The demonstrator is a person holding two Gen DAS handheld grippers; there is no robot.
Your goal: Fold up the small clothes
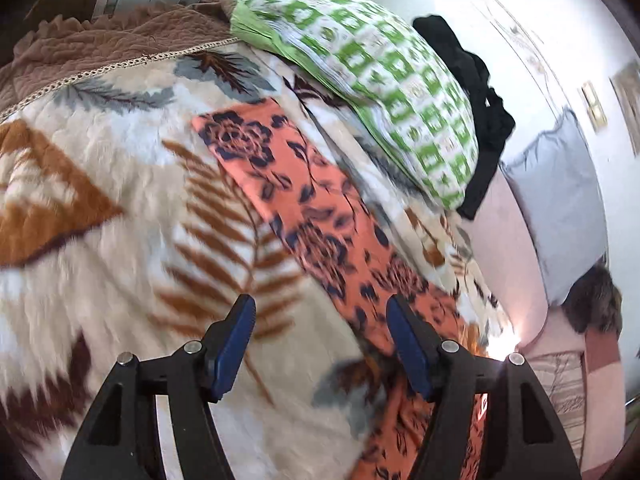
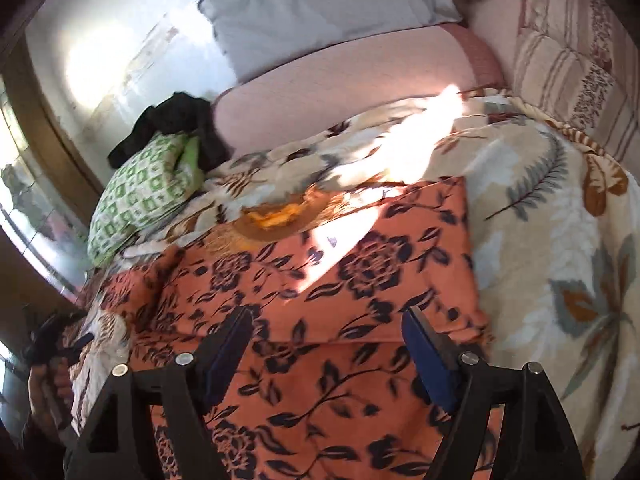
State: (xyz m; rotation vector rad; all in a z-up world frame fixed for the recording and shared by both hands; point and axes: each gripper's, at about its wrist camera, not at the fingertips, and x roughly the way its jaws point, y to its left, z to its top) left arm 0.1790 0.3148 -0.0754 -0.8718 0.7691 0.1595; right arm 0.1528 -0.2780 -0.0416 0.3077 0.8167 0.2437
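Bed with leaf blanket carries the orange floral garment, spread flat, long axis running away from both grippers. Right gripper directly over it, nearer; left gripper at its edge. Both jaws wide, empty.

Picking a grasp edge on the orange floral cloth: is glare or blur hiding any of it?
Right wrist: a blown-out sun patch washes out the orange floral cloth at its far edge; near part readable. Left wrist: motion blur smears the cloth and the blanket; no glare on it.
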